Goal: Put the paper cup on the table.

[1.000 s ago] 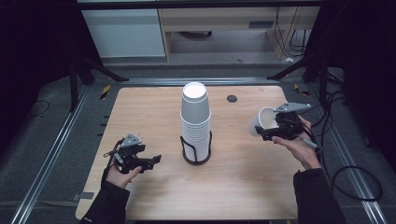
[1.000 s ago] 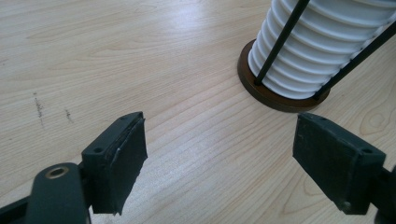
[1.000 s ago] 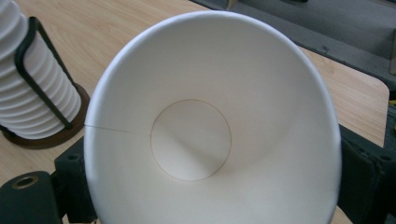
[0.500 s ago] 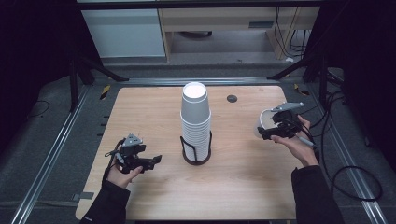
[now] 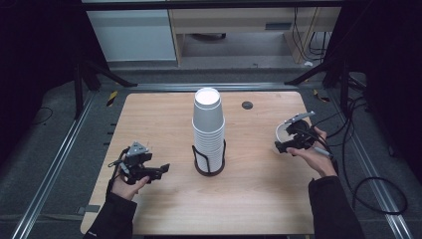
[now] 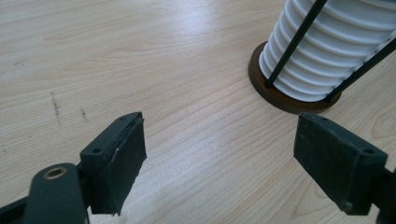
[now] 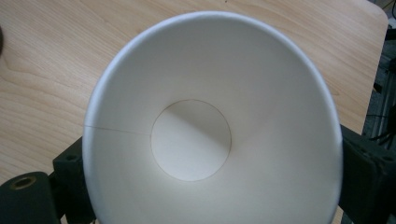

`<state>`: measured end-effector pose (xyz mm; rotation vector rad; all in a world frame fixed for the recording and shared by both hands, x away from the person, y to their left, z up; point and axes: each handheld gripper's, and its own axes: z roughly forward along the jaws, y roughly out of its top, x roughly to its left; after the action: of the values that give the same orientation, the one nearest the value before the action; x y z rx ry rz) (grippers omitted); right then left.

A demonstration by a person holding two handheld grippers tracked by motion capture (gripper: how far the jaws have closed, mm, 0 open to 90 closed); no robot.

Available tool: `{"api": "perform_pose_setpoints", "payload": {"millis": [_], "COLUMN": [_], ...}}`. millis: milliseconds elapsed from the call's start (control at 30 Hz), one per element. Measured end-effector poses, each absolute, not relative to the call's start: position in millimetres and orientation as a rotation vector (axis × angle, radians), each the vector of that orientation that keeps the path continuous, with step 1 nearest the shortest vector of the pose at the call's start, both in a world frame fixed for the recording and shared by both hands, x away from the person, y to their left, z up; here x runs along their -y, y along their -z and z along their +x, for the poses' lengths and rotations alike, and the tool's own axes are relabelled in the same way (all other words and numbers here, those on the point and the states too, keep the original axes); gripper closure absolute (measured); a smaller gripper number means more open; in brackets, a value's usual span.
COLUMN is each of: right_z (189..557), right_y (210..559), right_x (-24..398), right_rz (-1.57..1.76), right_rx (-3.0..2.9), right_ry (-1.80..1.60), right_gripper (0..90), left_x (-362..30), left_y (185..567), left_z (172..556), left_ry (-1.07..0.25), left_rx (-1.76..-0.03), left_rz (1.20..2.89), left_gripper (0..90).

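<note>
A tall stack of white paper cups stands in a black wire holder at the table's middle. In the left gripper view the stack and the holder's round base are at the upper right. My left gripper rests at the front left, open, with bare wood between its jaws, which have just been opening a little. My right gripper is shut on a single white paper cup, held tilted just above the table's right side. Its jaws have just eased slightly, with the cup between them.
A small black round grommet sits in the wooden table behind the stack. Cables trail off the right edge. Metal rails run along both sides of the table.
The right gripper has come down and a little nearer the person with the cup, closer to the tabletop. The left gripper has stayed put.
</note>
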<state>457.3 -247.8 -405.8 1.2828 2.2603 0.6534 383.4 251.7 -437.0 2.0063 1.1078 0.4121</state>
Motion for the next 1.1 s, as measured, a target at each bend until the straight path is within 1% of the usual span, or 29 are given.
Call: {"api": "perform_pose_setpoints", "payload": {"millis": [500,933,1100], "right_z": [462,464,465], "right_y": [427,435,436], "right_x": [251,250,251], "right_rz": [1.334,1.337,1.339], "right_rx": [-2.318,-2.359,-2.361], "right_ry": [-0.553,-0.514,-0.518], "right_gripper": [8.5,7.6,5.8], "left_x": [-254,-254,-254], "left_y": [430,430,430], "left_z": [381,381,381], "left_ry": [-0.437,-0.438,-0.436], "left_rx": [-1.1,-1.09,-1.088], "left_rz": [1.989,1.999,2.0], "left_gripper": [15.9,15.7,15.7]}}
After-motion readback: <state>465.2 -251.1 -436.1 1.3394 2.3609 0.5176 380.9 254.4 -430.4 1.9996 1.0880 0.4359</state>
